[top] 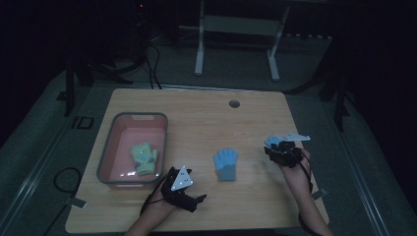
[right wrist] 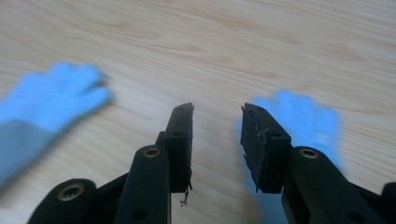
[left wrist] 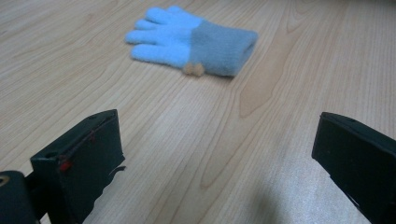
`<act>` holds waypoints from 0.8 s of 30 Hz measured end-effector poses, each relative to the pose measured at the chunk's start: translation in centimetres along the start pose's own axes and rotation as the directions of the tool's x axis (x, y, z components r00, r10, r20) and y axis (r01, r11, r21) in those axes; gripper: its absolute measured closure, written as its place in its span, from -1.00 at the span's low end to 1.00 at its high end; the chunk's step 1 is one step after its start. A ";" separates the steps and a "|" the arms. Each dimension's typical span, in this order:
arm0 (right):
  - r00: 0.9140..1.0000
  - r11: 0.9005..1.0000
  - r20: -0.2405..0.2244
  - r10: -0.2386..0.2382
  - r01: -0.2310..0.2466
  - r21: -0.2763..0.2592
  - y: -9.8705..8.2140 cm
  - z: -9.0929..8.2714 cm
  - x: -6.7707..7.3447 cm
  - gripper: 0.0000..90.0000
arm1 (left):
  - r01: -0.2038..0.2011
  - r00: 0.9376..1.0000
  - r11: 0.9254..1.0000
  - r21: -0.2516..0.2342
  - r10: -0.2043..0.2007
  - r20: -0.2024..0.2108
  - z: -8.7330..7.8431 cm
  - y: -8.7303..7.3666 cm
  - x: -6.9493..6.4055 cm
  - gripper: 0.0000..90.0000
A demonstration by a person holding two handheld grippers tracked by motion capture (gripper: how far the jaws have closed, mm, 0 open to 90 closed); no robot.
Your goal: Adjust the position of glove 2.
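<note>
A light-blue glove [top: 226,164] with a grey cuff lies flat at the table's middle. In the left gripper view this glove [left wrist: 191,39] is ahead of my left gripper [left wrist: 219,116], whose jaws stand wide open over bare wood. In the high view my left gripper [top: 196,199] rests near the front edge, pointing right. My right gripper [top: 278,147] hovers at the right over a second blue glove [top: 270,141]. In the blurred right gripper view, the right gripper [right wrist: 217,109] is open with bare table in the gap. The second glove [right wrist: 303,116] is behind the right jaw and the first glove [right wrist: 51,93] is at the left.
A pink basin with a grey rim [top: 164,142] stands at the table's left and holds yellow-green gloves [top: 143,157]. A round cable hole [top: 234,103] sits near the far edge. A white frame's legs [top: 199,49] stand on the floor beyond the table.
</note>
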State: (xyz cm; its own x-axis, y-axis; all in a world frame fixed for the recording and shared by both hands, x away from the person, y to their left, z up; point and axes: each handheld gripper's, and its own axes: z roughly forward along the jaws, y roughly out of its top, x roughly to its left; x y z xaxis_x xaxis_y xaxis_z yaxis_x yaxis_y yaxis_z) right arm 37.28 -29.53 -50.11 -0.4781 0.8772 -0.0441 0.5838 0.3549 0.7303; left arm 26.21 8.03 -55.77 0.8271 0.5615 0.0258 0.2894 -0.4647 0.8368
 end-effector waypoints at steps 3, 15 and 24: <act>0.999 1.000 0.023 0.027 -0.027 0.015 -0.1 -0.2 -2.4 0.38 | -0.004 1.000 1.000 0.004 0.004 -0.001 0.0 0.0 0.0 -0.95; 0.999 0.998 -0.013 0.047 -0.047 0.046 -0.9 0.9 -6.9 0.39 | 0.019 1.000 1.000 0.004 -0.019 0.004 0.1 -0.2 0.2 -0.95; 1.000 0.996 -0.013 -0.001 0.002 0.088 -2.5 2.9 -6.6 0.41 | 0.017 1.000 1.000 0.002 -0.017 0.004 0.0 -0.2 0.3 -0.95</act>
State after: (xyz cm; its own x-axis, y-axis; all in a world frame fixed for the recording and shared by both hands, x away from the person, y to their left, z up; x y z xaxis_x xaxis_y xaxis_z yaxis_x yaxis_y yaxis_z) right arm 40.87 -35.31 -53.66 -0.4874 0.8725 -0.0357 0.6382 0.3838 0.6674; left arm 26.40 8.31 -55.96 0.8240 0.5665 0.0089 0.3047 -0.4563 0.8360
